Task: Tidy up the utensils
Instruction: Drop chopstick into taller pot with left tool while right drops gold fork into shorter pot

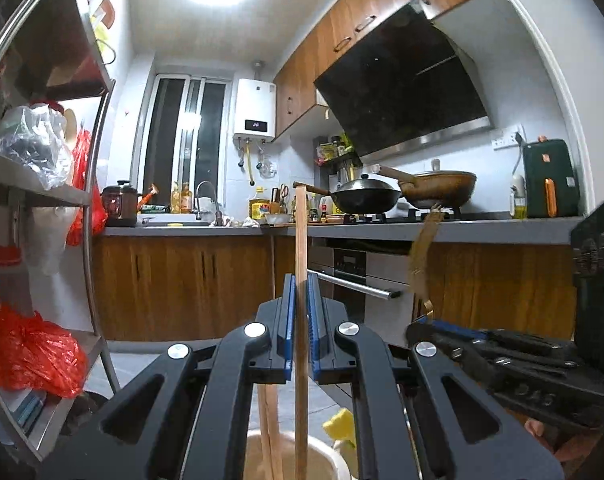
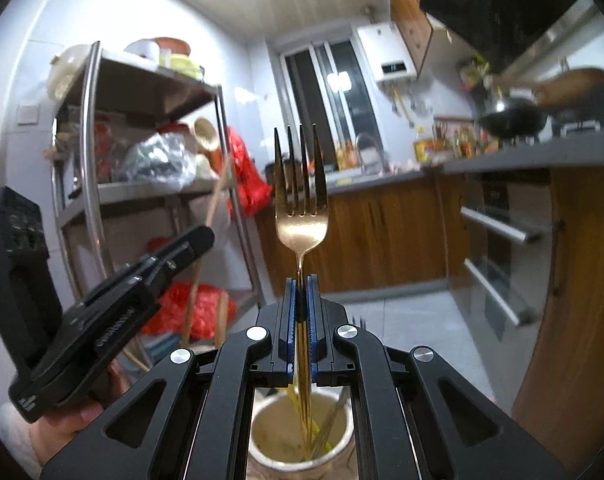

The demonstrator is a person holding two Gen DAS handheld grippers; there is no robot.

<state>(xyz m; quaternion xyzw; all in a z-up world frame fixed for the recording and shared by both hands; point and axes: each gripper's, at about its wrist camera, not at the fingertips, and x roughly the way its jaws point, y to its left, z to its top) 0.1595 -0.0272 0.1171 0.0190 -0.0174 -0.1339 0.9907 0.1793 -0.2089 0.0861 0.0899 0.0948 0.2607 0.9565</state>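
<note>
Kitchen water heater (image 1: 255, 109), display unreadable

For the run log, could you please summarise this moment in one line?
left claw: shut on chopstick | right claw: shut on fork | both above cup

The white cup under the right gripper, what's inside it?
The white cup holds the gold fork's handle end, a thin utensil leaning beside it, and something yellow. The right gripper covers the cup's rim; its bottom isn't visible.
</note>
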